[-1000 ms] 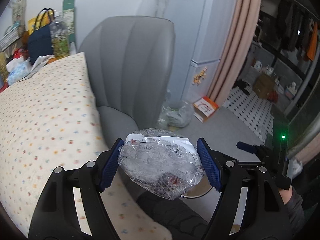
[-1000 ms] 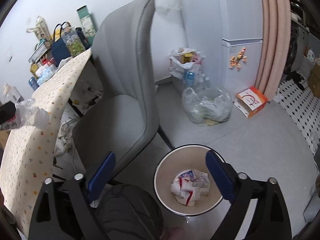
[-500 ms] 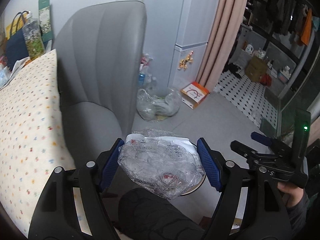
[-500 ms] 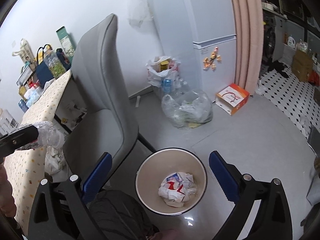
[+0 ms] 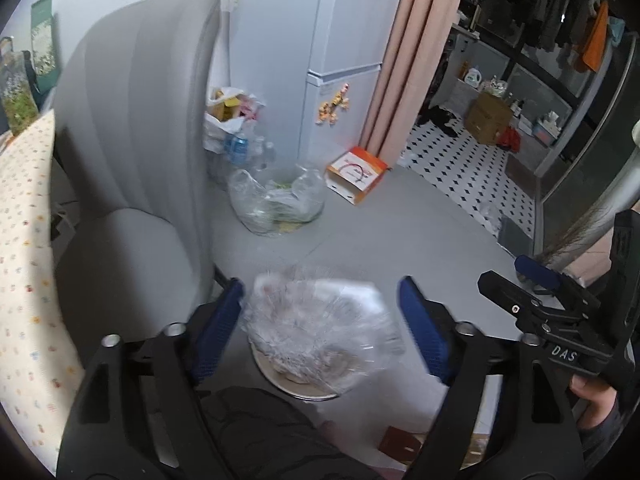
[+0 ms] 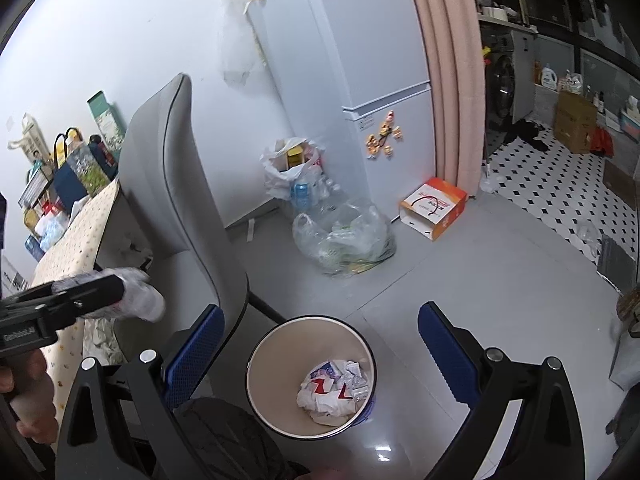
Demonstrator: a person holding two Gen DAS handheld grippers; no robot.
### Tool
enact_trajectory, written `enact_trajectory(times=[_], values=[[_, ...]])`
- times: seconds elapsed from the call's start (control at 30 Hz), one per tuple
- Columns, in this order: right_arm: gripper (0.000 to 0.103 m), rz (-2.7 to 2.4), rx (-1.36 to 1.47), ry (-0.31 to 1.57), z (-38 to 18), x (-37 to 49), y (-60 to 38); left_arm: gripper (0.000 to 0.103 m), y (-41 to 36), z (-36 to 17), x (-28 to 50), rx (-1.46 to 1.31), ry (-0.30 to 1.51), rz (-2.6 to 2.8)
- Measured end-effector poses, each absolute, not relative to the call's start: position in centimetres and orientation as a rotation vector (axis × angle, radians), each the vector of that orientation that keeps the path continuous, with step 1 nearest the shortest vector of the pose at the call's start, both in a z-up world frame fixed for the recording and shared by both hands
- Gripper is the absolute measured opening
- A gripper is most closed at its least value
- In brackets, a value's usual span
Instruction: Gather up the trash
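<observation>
A crumpled clear plastic wrapper (image 5: 320,320) sits blurred between the blue pads of my left gripper (image 5: 322,312). The jaws are opening, and a gap shows on each side of the wrapper. Right under it is the rim of a round beige trash bin (image 5: 296,390). In the right wrist view the bin (image 6: 260,360) holds crumpled white and red paper trash (image 6: 332,392). My right gripper (image 6: 320,332) stands open above the bin with nothing held. The left gripper (image 6: 80,300) shows at the left edge with the wrapper (image 6: 140,300) at its tip. My right gripper (image 5: 532,280) also shows at the right of the left wrist view.
A grey chair (image 6: 172,184) stands close left of the bin, beside a table with a dotted cloth (image 5: 20,240). Clear bags of trash (image 6: 344,240) and an orange and white box (image 6: 434,208) lie on the grey floor by the white fridge (image 6: 380,80).
Both grippers swung right from the table toward the bin. The left jaws widened, and the wrapper has come loose from the pads and turned blurry.
</observation>
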State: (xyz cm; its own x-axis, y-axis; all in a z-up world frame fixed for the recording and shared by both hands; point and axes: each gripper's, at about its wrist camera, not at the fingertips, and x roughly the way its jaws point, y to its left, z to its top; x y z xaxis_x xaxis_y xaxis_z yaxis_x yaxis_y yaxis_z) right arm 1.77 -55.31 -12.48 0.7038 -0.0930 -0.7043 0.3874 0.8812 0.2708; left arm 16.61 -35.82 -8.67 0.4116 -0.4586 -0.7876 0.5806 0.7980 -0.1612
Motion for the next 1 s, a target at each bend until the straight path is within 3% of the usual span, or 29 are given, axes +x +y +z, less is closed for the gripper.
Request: enact_trajectory(times=[0.13, 0.5, 1.0], values=[[0.095, -0.285, 0.444, 0.737, -12.3, 1.4, -55.8, 0.095, -36.2, -8.6, 16.2, 0.146, 0.931, -0.665], [0.095, -0.225, 0.411, 0.731, -11.0, 2.9, -52.5, 0.097, -31.5, -7.0, 17.0, 0.038, 0.920, -0.578], [0.095, -0.087, 0.285, 0.674, -5.2, 4.2, -45.2, 0.097, -21.8, -1.1, 14.2, -0.035, 0.761, -0.408]])
